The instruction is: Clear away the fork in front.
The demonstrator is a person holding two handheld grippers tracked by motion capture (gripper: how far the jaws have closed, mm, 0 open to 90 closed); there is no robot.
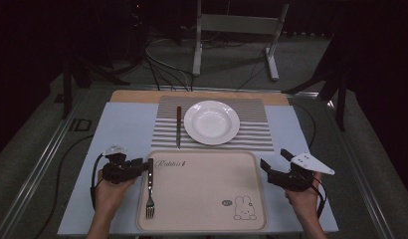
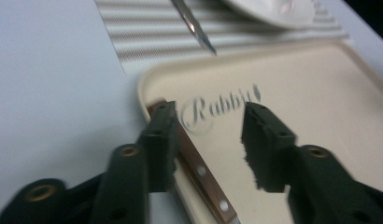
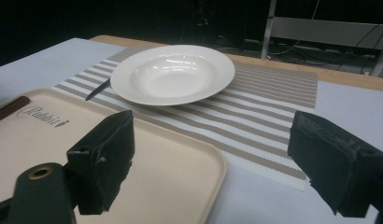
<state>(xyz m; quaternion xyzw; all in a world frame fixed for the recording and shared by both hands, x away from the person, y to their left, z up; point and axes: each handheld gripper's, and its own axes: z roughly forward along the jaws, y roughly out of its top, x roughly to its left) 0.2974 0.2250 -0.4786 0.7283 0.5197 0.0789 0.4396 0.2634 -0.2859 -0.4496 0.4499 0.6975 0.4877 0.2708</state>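
While both hands rest at the near edge of the counter [image 1: 120, 124], the left gripper [image 1: 137, 167] sits at the left rim of the cream tray [image 1: 202, 199], its fingers [image 2: 162, 140] spread apart with the brown handle of the fork [image 1: 150, 191] lying between them, close against the left finger but not clamped. That fork lies inside the tray along its left wall, tines toward the person. At the tray's right side the right gripper [image 1: 274, 167] hovers with its fingers [image 3: 108, 154] wide apart and nothing between them. Beyond the tray a striped placemat [image 1: 252, 132] carries a white plate [image 1: 212, 122], and a knife [image 1: 178, 127] lies just left of the plate, apart from it.
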